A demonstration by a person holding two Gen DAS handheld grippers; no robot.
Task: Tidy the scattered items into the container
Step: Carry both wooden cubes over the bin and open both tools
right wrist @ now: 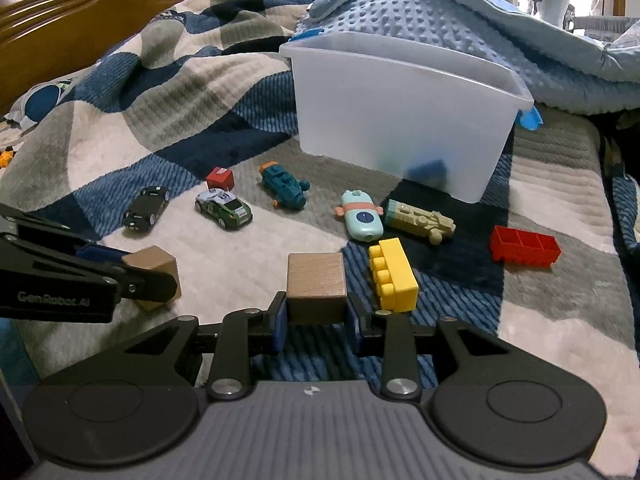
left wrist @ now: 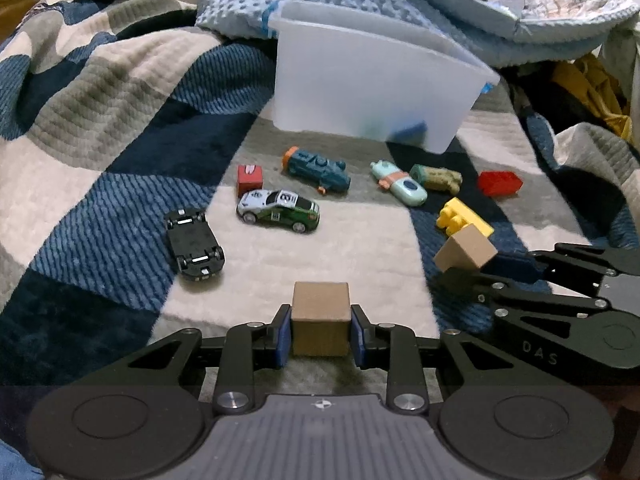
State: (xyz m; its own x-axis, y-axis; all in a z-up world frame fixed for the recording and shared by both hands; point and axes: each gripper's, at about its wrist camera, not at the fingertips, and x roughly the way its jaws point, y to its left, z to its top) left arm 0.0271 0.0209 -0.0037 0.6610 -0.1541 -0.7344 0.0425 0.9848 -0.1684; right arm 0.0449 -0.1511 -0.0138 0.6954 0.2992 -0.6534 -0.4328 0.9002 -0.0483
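While each claw, left (left wrist: 320, 334) and right (right wrist: 316, 316), grips one wooden cube (left wrist: 319, 318), two toy cars (left wrist: 279, 210) lie loose.

Dim indoor light, soft shadows, fisheye-bent edges, dark corners, slight blur

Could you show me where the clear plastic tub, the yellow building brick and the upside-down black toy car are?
clear plastic tub (right wrist: 400, 120), right wrist view, front wall.
yellow building brick (right wrist: 394, 276), right wrist view, top face.
upside-down black toy car (left wrist: 194, 242), left wrist view, underside.
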